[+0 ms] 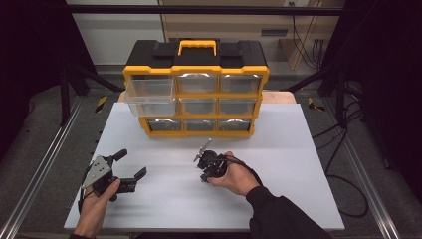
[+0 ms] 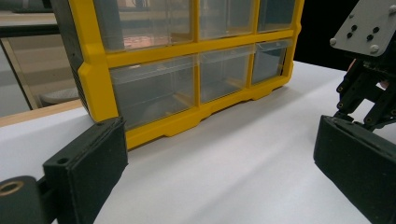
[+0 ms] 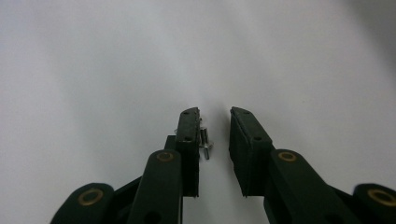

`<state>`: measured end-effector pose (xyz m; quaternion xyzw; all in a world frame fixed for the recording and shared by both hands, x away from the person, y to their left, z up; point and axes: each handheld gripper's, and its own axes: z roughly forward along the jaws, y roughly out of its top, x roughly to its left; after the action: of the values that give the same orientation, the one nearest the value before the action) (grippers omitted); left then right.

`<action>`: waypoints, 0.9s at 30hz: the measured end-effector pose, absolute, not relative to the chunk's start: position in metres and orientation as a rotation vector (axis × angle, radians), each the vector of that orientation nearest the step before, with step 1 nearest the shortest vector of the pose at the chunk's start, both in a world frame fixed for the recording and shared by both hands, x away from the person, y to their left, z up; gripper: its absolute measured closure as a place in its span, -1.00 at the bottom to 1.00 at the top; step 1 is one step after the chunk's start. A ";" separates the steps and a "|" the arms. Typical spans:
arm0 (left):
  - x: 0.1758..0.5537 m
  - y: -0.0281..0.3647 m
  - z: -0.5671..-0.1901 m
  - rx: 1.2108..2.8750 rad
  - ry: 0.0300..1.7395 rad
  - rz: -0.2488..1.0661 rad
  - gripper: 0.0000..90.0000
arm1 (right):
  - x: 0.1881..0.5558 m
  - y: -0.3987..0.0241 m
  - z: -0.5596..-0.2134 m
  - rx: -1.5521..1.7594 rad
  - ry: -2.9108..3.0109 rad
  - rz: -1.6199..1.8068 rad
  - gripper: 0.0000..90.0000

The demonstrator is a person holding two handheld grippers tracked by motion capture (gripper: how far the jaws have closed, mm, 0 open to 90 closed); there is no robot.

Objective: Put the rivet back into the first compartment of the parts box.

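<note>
A yellow and black drawer organiser (image 1: 195, 89) stands at the back of the white table (image 1: 278, 164), and its top-left clear drawer (image 1: 151, 94) is pulled out. My left gripper (image 1: 132, 163) rests low at the front left, open and holding nothing, and faces the organiser's lower drawers (image 2: 187, 84). My right gripper (image 1: 205, 172) points down at the table's middle. In the right gripper view its jaws (image 3: 215, 116) stand narrow around a small silver screw (image 3: 204, 140). The screw lies against the left pad (image 3: 188, 135), with a gap to the right pad.
Several clear drawers fill the organiser's front (image 2: 154, 88). The right gripper's grey plate (image 2: 369, 25) shows at the upper right of the left gripper view. Metal rails (image 1: 45, 164) run along both table sides, and cables (image 1: 348, 164) lie on the floor at right.
</note>
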<state>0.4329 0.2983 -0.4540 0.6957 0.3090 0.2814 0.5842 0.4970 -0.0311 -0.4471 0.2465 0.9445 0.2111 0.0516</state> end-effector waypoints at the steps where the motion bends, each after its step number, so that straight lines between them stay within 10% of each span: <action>1: 0.433 0.298 -0.454 1.623 0.721 0.656 -0.93 | 0.497 -0.032 -0.447 0.746 2.876 0.626 0.62; 27: 0.433 0.298 -0.454 1.622 0.722 0.653 -0.93 | 0.497 -0.032 -0.451 0.741 2.873 0.589 0.83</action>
<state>0.4330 0.2982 -0.4541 0.6954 0.3094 0.2800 0.5850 0.4970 -0.0317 -0.4512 0.2446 0.9482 0.1943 0.0586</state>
